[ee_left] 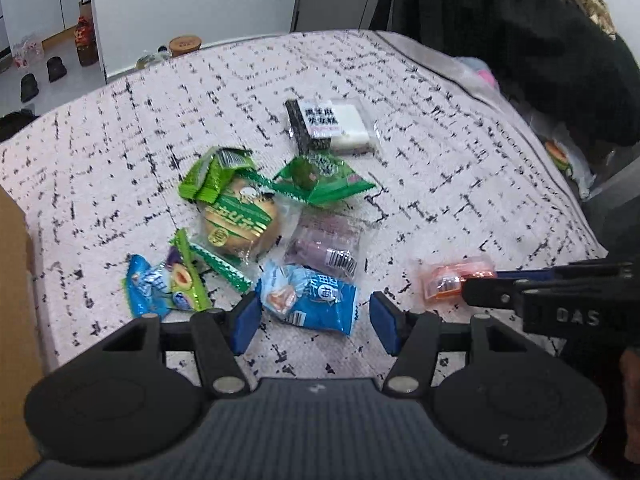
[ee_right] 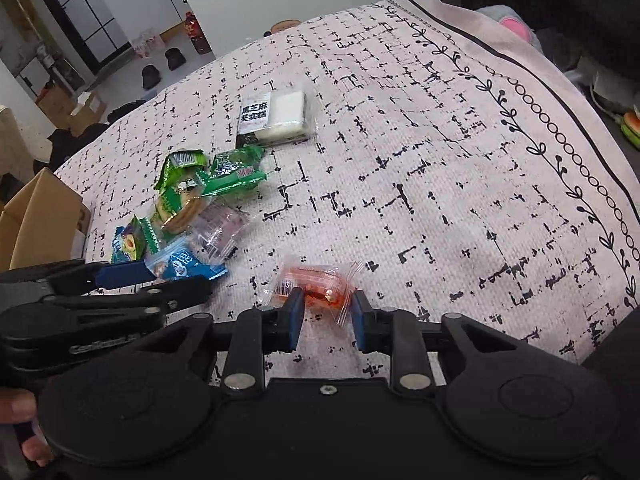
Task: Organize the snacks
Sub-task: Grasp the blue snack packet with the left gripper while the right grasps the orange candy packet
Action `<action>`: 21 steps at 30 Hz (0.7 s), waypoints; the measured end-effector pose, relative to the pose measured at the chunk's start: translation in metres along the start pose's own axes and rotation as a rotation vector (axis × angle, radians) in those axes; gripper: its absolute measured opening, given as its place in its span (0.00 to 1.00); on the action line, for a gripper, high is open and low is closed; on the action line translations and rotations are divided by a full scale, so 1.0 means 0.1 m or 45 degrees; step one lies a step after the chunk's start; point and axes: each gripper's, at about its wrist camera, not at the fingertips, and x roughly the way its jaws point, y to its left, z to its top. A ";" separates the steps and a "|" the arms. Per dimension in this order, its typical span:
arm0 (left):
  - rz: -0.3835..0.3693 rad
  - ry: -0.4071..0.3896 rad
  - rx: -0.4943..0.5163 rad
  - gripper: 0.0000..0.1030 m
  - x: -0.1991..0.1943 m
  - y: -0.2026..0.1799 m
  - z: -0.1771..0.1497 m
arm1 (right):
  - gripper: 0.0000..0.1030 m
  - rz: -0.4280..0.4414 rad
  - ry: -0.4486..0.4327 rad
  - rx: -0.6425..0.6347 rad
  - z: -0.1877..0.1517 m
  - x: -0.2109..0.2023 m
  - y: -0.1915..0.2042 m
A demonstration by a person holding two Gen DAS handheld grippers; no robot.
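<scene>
— What is lying on the pink speckled cloth (ee_right: 420,152)?
— Snacks (ee_left: 248,216) are sitting mid-frame. The right gripper (ee_right: 326,316) is standing apart around an orange packet (ee_right: 320,286). The left gripper (ee_left: 312,322) is gaping around a blue packet (ee_left: 310,298). A cardboard box (ee_right: 40,216) is sitting far left.

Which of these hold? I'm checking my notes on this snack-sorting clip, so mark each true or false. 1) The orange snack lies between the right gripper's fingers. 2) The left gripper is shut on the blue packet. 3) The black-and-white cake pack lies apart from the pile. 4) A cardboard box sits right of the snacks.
1) True: the orange snack lies between the fingers of the right gripper.
2) False: the left gripper is open, and the blue packet lies between its fingers, ungripped.
3) True: the cake pack lies beyond the pile.
4) False: the cardboard box sits left of them.
</scene>
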 end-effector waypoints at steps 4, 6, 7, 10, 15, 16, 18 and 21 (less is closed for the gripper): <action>0.024 0.003 0.000 0.58 0.11 -0.01 0.01 | 0.31 0.017 0.012 0.009 0.01 0.02 -0.02; 0.032 -0.008 0.013 0.58 0.14 -0.02 0.01 | 0.44 0.031 0.014 0.008 0.02 0.02 -0.02; 0.035 -0.016 0.020 0.58 0.15 -0.03 0.02 | 0.47 0.033 0.014 0.007 0.02 0.03 -0.02; 0.050 -0.024 0.035 0.58 0.16 -0.05 0.02 | 0.53 0.052 -0.007 0.018 0.04 0.03 -0.03; 0.060 -0.036 0.046 0.53 0.17 -0.06 0.01 | 0.55 0.063 -0.037 0.004 0.09 0.03 -0.01; 0.059 -0.039 0.046 0.49 0.16 -0.05 0.01 | 0.55 0.063 -0.051 0.003 0.11 0.03 -0.01; 0.056 -0.044 0.038 0.46 0.15 -0.04 0.00 | 0.56 0.071 -0.084 -0.001 0.13 0.01 -0.02; 0.042 -0.052 0.024 0.42 0.13 -0.02 -0.01 | 0.55 0.099 -0.100 -0.012 0.15 0.03 -0.01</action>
